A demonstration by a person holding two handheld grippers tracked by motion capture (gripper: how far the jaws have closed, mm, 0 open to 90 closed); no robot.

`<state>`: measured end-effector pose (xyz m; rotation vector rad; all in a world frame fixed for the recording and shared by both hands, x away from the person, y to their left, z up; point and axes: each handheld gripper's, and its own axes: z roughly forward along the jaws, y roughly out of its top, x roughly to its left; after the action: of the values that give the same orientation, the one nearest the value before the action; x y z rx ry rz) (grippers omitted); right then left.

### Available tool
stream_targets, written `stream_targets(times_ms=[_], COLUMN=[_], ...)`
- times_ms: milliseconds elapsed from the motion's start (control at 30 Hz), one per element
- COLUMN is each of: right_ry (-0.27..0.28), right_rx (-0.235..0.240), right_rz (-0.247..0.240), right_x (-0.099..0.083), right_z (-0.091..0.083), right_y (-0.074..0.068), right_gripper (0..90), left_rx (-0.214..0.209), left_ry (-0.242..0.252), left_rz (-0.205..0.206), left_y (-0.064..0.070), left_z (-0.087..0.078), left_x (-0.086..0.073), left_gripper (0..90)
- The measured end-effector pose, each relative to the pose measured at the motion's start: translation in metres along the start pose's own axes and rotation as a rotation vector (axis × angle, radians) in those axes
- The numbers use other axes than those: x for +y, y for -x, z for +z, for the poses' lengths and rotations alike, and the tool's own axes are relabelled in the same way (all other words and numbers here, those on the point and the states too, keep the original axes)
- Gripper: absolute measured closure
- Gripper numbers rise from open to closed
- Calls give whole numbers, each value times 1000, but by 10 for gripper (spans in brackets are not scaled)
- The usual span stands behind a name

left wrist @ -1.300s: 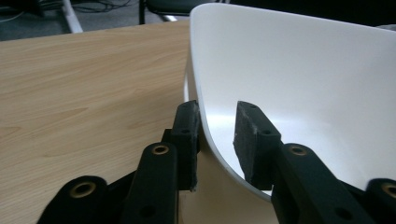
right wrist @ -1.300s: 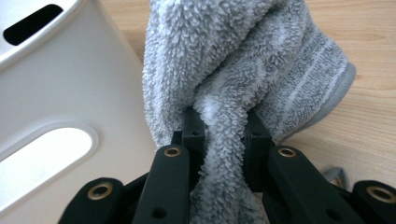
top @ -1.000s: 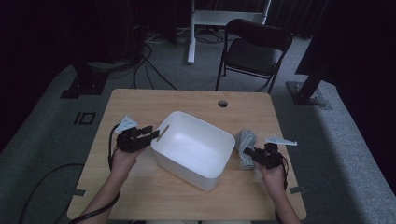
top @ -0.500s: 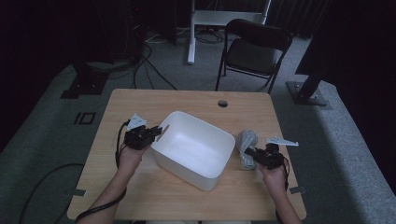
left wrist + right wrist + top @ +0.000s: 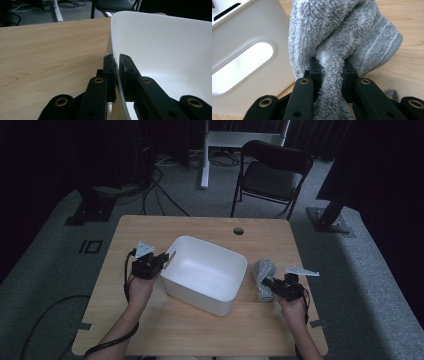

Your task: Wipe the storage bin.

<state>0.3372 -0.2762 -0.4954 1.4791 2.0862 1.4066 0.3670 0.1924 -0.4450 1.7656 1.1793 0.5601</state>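
A white tub (image 5: 205,274) is placed near the middle of a wooden table (image 5: 150,330), turned a little against the table edges. Its left rim is pinched by the left gripper (image 5: 117,65): in the left gripper view one black jaw is seen outside the thin wall and the other inside, both pressed against it. In the high view the left gripper (image 5: 159,262) is held at the upper left corner of the tub, with the person's left hand (image 5: 139,287) behind it.

A grey towel (image 5: 342,37) is lying on the table just to the right of the tub. A fold of it is squeezed between the jaws of the right gripper (image 5: 332,72), and the fluffy cloth is bulged out above them. In the high view the towel (image 5: 263,276) is found between the tub and the right gripper (image 5: 274,284), close to the tub wall; whether they touch cannot be told. In the right gripper view a long handle opening (image 5: 242,62) is seen in the side of the tub.

Bare wood is left in front of the tub, toward the near edge, and also behind it up to a round hole (image 5: 238,230) near the far edge. The right gripper is located not far from the right edge of the table. A dark folding chair (image 5: 272,175) is standing behind the table.

No brand, label or readable writing is seen on the tub, towel or grippers.
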Motion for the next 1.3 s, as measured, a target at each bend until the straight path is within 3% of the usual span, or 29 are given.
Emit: stream_targets(times_ms=[133,200,333,400,433,600,733,967,1100,1300], right_ry=[1,3,4,5,6,5,10,9,7,9], right_rx=[-1,-1,1,2,2,0,4,13,14,16], right_rz=[-1,-2,1,0,0,0,-3,-12,-11,-13], right_x=[0,0,1,1,1,1,2,2,2,2], right_z=[0,0,-1,-1,-2,-2,-2,-1,0,-1], right_y=[0,0,1,0,0,0,-2,-7,-7,-8], right_gripper=[764,764,764,764,764,764,764,764,764,764], left_rx=[25,25,-23,-63,-52,-87,-58,-75,-85,-21], left_ry=[9,7,9,9,12,17,3,-15,-15,-11], left_rz=[-31,-28,-33,-47,-44,-62,-58,-97,-75,-52], left_y=[1,2,-4,-7,-8,-11,-8,-5,1,5], left_z=[1,2,3,2,0,-12,-20,-25,-27,-27], left_x=[0,1,0,0,0,0,-4,-13,-13,-10], left_gripper=[843,840,821,759,717,605,567,567,604,750])
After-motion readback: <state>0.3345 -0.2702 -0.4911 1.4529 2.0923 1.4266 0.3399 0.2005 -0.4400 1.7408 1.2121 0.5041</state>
